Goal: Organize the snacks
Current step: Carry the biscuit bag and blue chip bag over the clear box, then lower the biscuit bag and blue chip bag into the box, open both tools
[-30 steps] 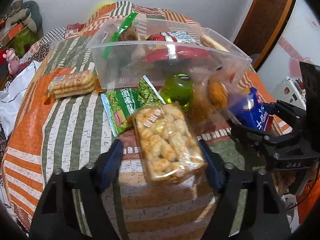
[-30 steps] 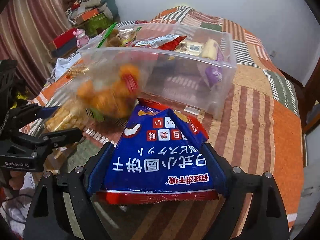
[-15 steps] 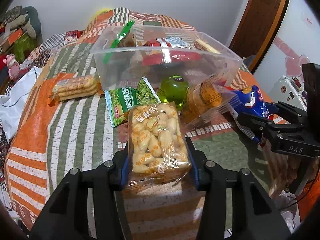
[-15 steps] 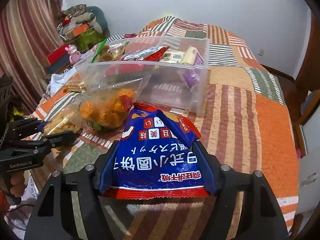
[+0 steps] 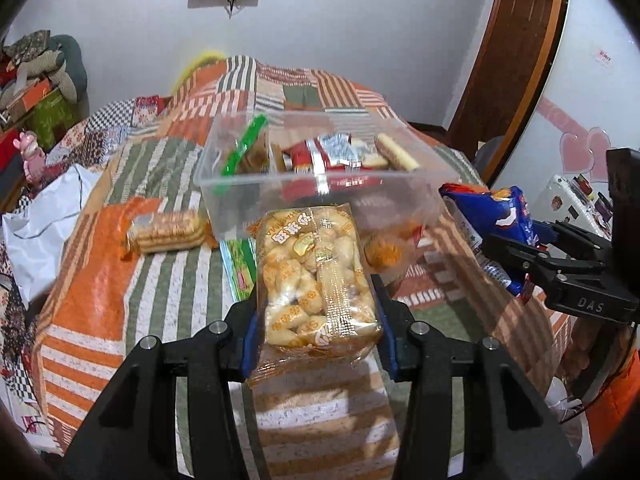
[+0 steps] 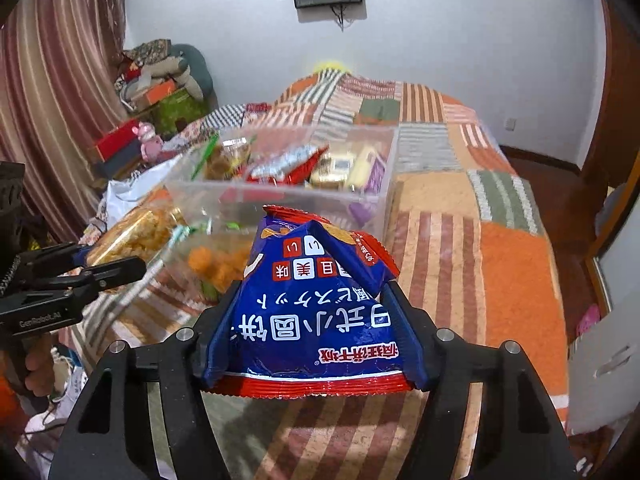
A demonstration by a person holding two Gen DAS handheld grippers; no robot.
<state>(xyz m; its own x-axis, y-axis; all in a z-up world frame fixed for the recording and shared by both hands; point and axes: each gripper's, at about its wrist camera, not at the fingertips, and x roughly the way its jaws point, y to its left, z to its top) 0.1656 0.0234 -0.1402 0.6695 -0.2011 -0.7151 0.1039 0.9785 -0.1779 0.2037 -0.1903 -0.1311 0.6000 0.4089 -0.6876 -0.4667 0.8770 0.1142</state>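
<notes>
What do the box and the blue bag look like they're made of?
The box looks like clear hard plastic: snacks show through its walls. The blue bag, held in the right tool, looks like glossy printed plastic film, creased and crimped along its red edge.

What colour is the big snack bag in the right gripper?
The snack bag is mostly blue with red edges and white writing, clearest in the right wrist view.

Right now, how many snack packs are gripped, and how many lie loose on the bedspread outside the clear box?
Gripped: 2 (puff pack in left gripper, blue bag in right gripper)
Loose: 3 (biscuit pack, green packet, orange-ball bag)
Total: 5
</notes>
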